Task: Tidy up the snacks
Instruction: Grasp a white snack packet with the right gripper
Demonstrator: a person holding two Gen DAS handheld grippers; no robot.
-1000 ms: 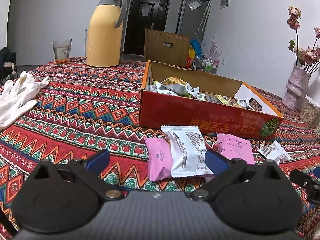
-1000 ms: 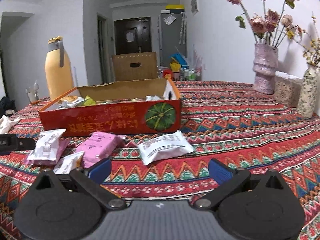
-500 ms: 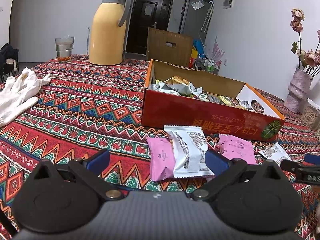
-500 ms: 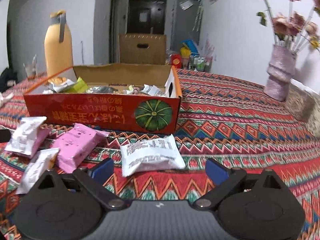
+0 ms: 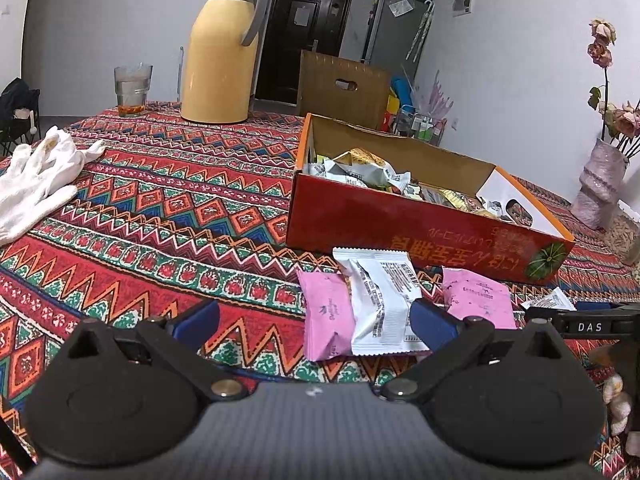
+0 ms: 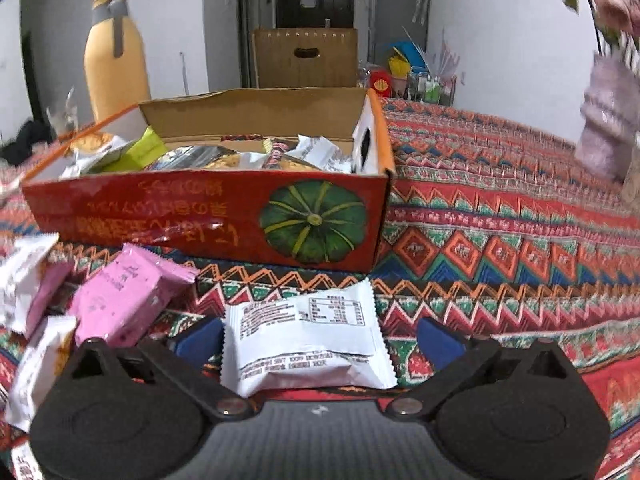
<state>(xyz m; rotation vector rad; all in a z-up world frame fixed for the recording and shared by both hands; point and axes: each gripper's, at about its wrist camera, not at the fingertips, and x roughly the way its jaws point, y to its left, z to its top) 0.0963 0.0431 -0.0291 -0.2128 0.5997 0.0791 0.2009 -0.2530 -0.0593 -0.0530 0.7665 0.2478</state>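
A red cardboard box (image 5: 400, 232) with a pumpkin print holds several snack packets. In front of it on the patterned cloth lie two pink packets (image 5: 328, 316) (image 5: 476, 300), a long white packet (image 5: 380, 300) and a small white one (image 5: 548, 304). My left gripper (image 5: 314, 316) hangs open just short of the pink and white pair, touching nothing. In the right wrist view, my right gripper (image 6: 320, 336) has its jaws opening wide around a white packet (image 6: 304, 320), which lies flat between the pads with gaps on both sides. A pink packet (image 6: 120, 300) lies to its left, near the box (image 6: 200, 220).
A yellow thermos jug (image 5: 220, 48) and a glass (image 5: 132, 84) stand at the table's far side. White gloves (image 5: 36, 176) lie at the left. A vase (image 5: 600, 184) with dried flowers stands at the right, and a brown carton (image 5: 344, 88) behind the table.
My right gripper has moved forward and down toward the box; the white packet now lies between its fingers. The left gripper has stayed put.
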